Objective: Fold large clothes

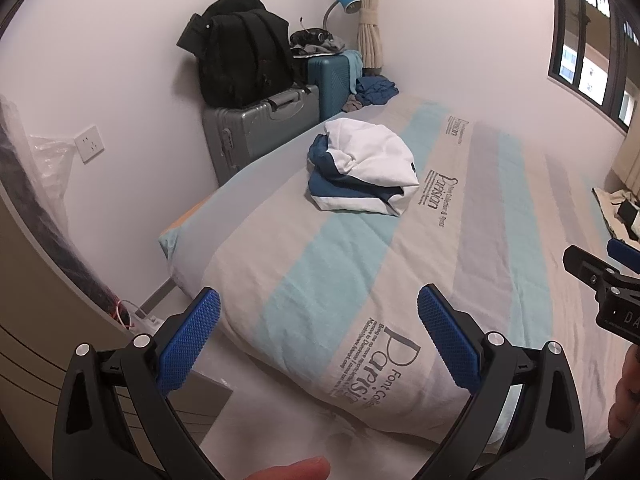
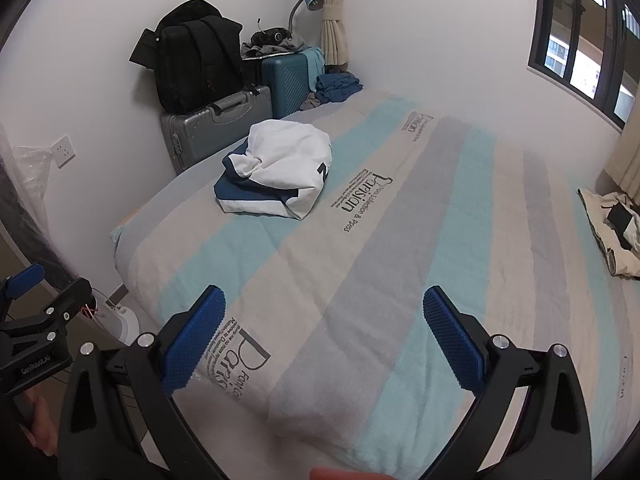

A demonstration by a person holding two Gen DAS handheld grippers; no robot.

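A white and dark blue garment (image 1: 362,166) lies bunched in a heap on the striped bed cover (image 1: 500,208), near the bed's far left side. It also shows in the right wrist view (image 2: 280,168). My left gripper (image 1: 318,340) is open and empty, held above the bed's near corner, well short of the garment. My right gripper (image 2: 322,342) is open and empty too, above the bed's near edge. The right gripper's tip shows at the right edge of the left wrist view (image 1: 600,276). The left gripper shows at the left edge of the right wrist view (image 2: 36,312).
A grey suitcase (image 1: 256,128) with a black backpack (image 1: 244,56) on it stands against the wall beside the bed, next to a teal suitcase (image 1: 332,84) and a blue clothes pile (image 1: 376,90). A beige bag (image 2: 612,232) lies at the bed's right. A window (image 2: 588,32) is at the right.
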